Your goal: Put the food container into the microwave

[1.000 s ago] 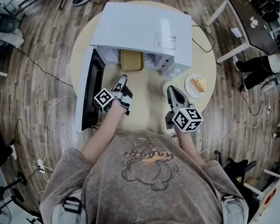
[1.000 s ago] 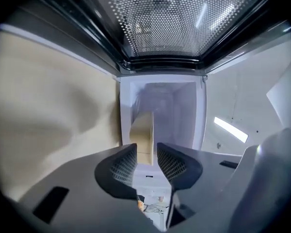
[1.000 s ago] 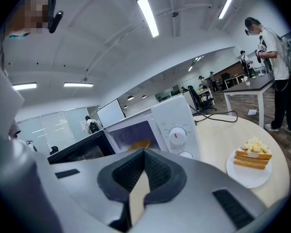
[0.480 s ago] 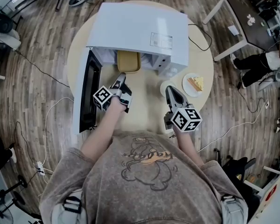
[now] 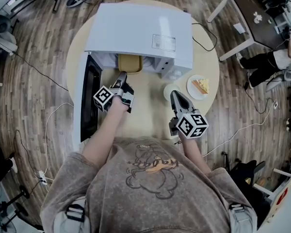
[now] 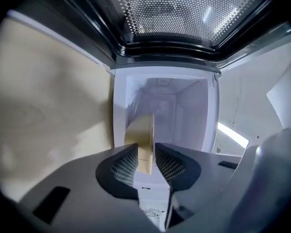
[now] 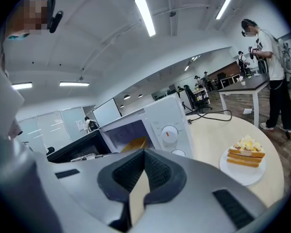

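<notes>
The tan food container [image 5: 130, 63] lies in the mouth of the white microwave [image 5: 140, 30], partly under its roof. My left gripper [image 5: 121, 79] is shut on the container's near rim. In the left gripper view the tan container [image 6: 142, 130] runs from between the pads [image 6: 125, 165] into the white cavity [image 6: 184, 106]. My right gripper [image 5: 175, 97] hovers over the table right of the microwave, shut and holding nothing. The right gripper view shows its jaw tips [image 7: 144, 155] meeting, with the container [image 7: 137, 143] and the microwave [image 7: 167, 123] beyond.
The microwave door [image 5: 89, 98] stands open to the left, its mesh window [image 6: 184, 13] above my left gripper. A plate of cake [image 5: 202, 86] and a small white dish [image 5: 169, 89] sit on the round table [image 5: 145, 115] near the right gripper. A person stands at a desk [image 7: 269, 57].
My left gripper has moved a little toward the microwave, carrying the container slightly deeper into the opening. The right gripper has hardly shifted.
</notes>
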Demonstrator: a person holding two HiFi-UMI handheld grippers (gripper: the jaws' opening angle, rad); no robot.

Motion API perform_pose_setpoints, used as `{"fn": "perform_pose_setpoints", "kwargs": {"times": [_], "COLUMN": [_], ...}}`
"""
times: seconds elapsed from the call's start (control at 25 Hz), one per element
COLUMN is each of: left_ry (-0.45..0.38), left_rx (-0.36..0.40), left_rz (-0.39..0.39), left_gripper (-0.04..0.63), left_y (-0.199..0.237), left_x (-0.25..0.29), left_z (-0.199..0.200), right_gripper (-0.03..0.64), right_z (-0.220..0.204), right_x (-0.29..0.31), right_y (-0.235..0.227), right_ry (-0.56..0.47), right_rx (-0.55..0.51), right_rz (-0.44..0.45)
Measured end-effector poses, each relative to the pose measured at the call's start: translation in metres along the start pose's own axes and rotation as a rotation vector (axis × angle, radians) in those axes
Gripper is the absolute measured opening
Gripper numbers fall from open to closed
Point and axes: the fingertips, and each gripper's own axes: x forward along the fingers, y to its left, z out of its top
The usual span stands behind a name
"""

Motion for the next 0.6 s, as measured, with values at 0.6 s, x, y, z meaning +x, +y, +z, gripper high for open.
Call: {"fn": "perform_pose_setpoints", "kwargs": {"times": [0.6], "left_ry": [-0.011], "left_rx": [-0.002], "left_rz": [-0.004], "left_gripper": [0.113], "left_y": [-0.005], "left_x": [0.036], "left_z": [0.016], "right_gripper": [0.0], "right_z": [-0.005], "right_x": [0.006], "right_y": [-0.001], "right_ry": [0.017], "right_rx": [0.015], "right_rz": [-0.012]}}
